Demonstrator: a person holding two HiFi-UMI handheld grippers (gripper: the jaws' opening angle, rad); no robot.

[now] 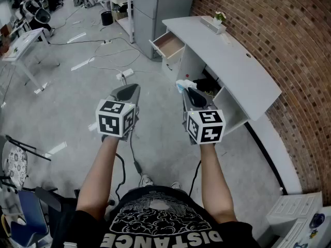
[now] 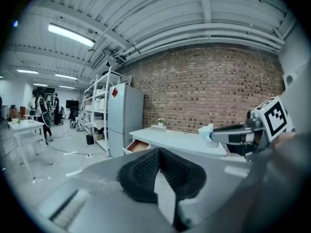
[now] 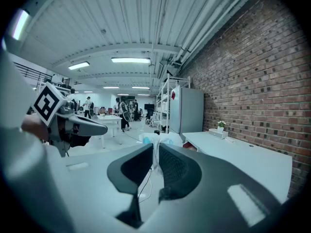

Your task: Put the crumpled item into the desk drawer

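Right gripper (image 1: 189, 90) fingers pinch the crumpled item (image 3: 154, 140); expect it light, soft, compressible. Grip bunched folds. Left gripper (image 1: 128, 89) fingers rest pressed together.

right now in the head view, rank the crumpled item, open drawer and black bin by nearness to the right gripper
1. crumpled item, in the right gripper's jaws
2. open drawer, ahead, slightly left
3. black bin, far back left

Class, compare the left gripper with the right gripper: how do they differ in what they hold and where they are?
The right gripper is clamped on the crumpled white-and-blue item. The left gripper holds nothing, its jaws together. The right gripper is nearer the desk than the left gripper. Both point forward, roughly side by side.
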